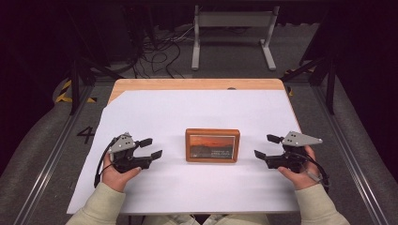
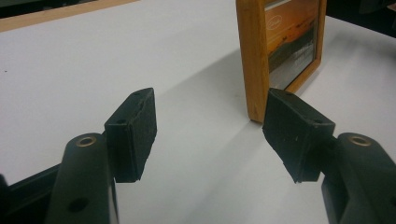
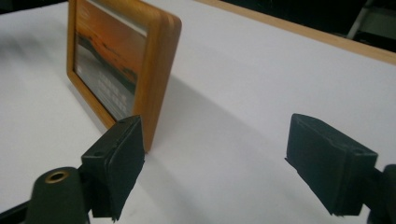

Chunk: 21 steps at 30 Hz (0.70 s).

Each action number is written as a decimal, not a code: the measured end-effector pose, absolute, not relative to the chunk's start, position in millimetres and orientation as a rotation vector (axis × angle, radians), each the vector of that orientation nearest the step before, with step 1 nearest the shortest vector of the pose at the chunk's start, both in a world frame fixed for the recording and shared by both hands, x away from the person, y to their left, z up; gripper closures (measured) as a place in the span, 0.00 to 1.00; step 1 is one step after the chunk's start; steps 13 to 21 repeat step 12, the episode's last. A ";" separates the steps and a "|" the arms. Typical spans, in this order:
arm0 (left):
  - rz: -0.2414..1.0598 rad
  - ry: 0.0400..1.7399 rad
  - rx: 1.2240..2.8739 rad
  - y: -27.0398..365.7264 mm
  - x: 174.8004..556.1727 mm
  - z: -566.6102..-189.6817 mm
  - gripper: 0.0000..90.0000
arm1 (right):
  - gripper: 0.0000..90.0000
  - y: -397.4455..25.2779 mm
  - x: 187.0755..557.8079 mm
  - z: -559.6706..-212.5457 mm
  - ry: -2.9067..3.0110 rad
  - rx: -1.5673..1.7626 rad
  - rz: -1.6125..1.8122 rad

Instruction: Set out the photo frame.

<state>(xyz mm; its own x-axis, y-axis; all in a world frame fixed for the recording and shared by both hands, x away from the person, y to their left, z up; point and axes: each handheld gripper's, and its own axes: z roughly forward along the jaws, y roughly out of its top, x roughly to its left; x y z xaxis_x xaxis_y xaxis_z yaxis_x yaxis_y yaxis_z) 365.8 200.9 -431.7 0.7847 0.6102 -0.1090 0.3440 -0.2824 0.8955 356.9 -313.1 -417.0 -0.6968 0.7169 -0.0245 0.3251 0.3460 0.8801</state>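
So there's a wooden frame (image 1: 212,145) standing upright mid-table on the white sheet (image 1: 187,187), sunset photo facing the person. Left gripper (image 1: 151,147) sits off to its left, right gripper (image 1: 266,146) off to its right, both with jaws spread wide, holding nothing, neither touching the frame.

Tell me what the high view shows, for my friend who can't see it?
A wooden picture frame with an orange sunset photo stands in the middle of a white-covered table. A person's hands hold open tongs on either side of it, the left tongs and the right tongs, both pointing at the frame without touching it.
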 end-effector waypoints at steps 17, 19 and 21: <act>0.310 0.724 1.915 198.3 367.0 -433.7 0.39 | 0.23 -313.9 361.7 -428.9 2.250 0.929 1.250; 0.310 0.724 1.915 198.3 367.0 -433.7 0.39 | 0.23 -313.9 361.7 -428.9 2.250 0.929 1.250; 0.310 0.724 1.915 198.3 367.0 -433.7 0.39 | 0.23 -313.9 361.7 -428.9 2.250 0.929 1.250</act>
